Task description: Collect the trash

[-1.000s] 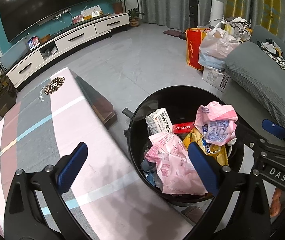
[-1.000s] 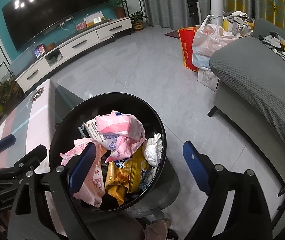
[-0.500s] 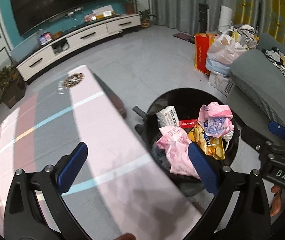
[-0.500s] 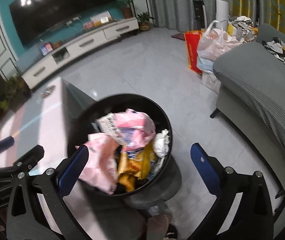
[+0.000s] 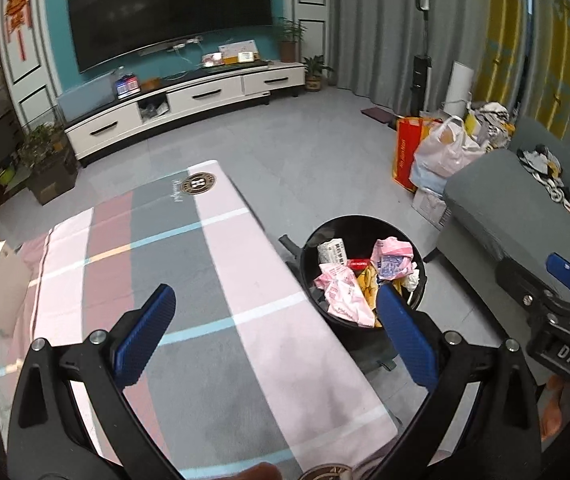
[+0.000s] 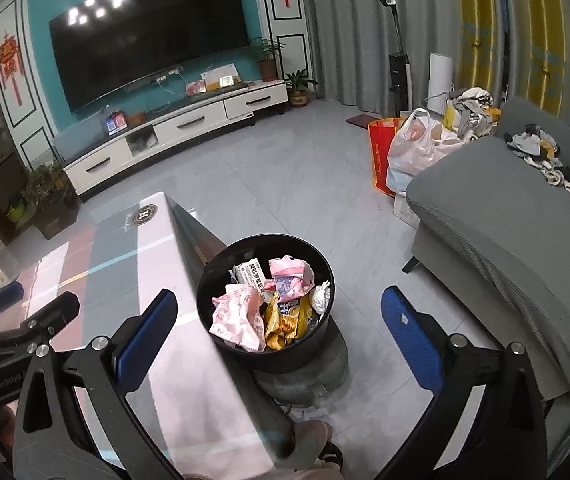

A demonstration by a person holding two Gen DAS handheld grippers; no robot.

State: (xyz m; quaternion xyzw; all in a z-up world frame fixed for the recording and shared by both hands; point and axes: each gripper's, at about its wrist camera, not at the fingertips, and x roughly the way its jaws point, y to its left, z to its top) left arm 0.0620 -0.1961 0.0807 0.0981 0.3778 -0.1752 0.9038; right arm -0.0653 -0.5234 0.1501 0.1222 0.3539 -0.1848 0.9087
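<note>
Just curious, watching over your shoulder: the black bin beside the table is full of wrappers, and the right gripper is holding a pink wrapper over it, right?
Not quite. The right gripper holds nothing: its jaws stand wide open and empty, as the right wrist view shows. The pink wrapper lies inside the black bin, which does stand beside the table, full of wrappers.

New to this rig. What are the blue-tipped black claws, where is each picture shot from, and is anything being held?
No robot here: a person carries a two-finger gripper in each hand, with a fisheye camera on each looking along its fingers. One picture is from the left gripper, above the pink and grey table; the other is from the right gripper, over the black bin full of wrappers on the floor beside the table. Both grippers are open, holding nothing. The table part in view looks bare.
</note>
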